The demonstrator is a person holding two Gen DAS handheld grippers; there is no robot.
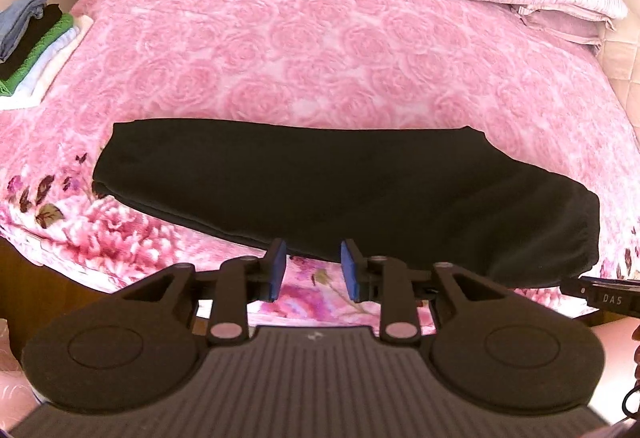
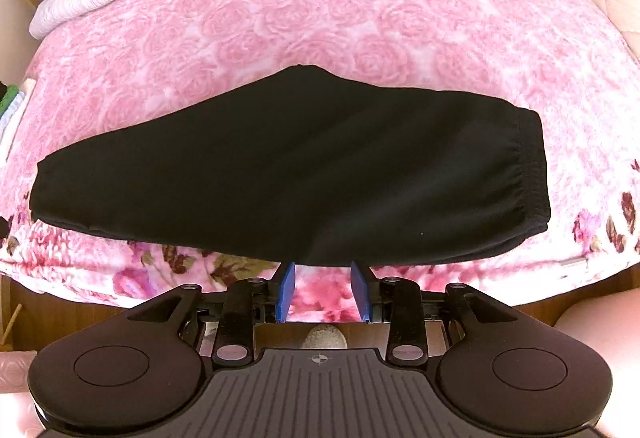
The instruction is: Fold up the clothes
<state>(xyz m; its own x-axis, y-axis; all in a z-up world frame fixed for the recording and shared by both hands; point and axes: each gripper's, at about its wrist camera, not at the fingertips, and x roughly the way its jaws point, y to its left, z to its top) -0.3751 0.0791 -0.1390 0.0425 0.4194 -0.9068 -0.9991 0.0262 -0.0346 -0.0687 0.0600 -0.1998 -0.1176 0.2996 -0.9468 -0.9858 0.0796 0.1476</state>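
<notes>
Black garment [image 2: 288, 174]: folded lengthwise into a long band, laid flat across the near part of the pink floral bedspread [image 1: 320, 46], gathered elastic waistband [image 2: 528, 166] at the right end, narrower end at the left, surface smooth with faint diagonal creases. Left gripper [image 1: 312, 266]: jaws apart, empty, blue pads [image 1: 277, 270] just short of the near edge. Right gripper [image 2: 324, 290]: jaws apart, empty, tips at the near edge. Stack of folded clothes [image 1: 32, 46] at far left of the bed.
</notes>
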